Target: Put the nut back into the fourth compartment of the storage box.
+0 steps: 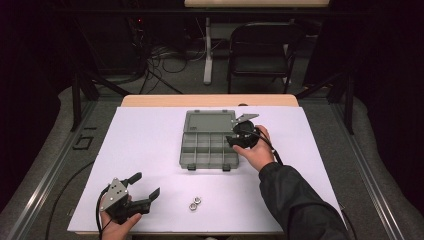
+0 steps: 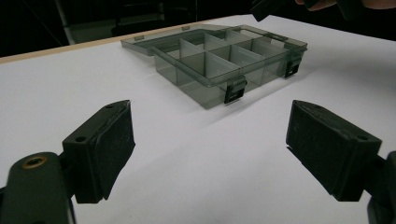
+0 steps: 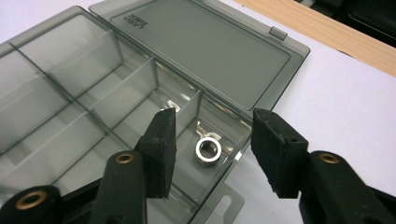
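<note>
Presently, a shiny hex nut (image 3: 208, 151) lies loose in the smoky organizer box (image 3: 60, 112); right gripper (image 3: 212, 142) jaws apart, left gripper (image 2: 208, 144) jaws wide.

Organizer box (image 3: 93, 93) cut off at left edge; lid label unreadable.

So the count: one smoky plastic organizer box (image 1: 208, 145) on the worktop (image 1: 150, 150), lid (image 1: 209, 121) flipped open behind it. It looks like eight compartments, two rows of four, and two black latches on its near edge. Three silver hex nuts total: one nut (image 3: 208, 151) sitting in a corner compartment by the lid hinge, and two loose nuts (image 1: 195, 203) lying together well in front of the box. Two handheld grippers. One folding chair (image 1: 260, 50) way behind the box.
</note>
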The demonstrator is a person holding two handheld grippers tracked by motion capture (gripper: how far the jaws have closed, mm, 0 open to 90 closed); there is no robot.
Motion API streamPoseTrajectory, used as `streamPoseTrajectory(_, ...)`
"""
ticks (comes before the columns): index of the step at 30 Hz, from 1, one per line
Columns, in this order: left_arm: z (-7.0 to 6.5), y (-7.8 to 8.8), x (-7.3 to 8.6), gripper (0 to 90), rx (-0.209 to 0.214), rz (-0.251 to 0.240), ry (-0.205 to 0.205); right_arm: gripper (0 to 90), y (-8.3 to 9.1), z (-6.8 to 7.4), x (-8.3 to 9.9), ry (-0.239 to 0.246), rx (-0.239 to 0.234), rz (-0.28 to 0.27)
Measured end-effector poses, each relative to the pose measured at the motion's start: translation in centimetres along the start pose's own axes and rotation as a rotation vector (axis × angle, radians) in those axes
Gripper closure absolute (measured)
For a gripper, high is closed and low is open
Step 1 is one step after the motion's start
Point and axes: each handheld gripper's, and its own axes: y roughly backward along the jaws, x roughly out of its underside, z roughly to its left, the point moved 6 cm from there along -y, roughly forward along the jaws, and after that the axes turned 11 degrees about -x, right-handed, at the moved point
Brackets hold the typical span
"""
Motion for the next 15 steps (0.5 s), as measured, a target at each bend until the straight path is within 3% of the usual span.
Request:
streamPoseTrajectory(6, 0.0, 0.0, 0.0, 15.1, -0.001, 0.006, -0.001, 46.2, 1.7, 0.9, 0.3, 0.030, -0.024, -0.030)
streamPoseTrajectory(8, -0.1, 0.1, 0.1, 15.1, 0.026, 0.029, -0.008, 45.4, 2.2, 1.2, 0.4, 0.034, -0.041, -0.029)
streamPoseTrajectory(15, 0.0, 0.0, 0.1, 15.2, 0.024, 0.028, -0.005, 43.3, 4.2, 2.7, 0.7, 0.074, -0.055, -0.087)
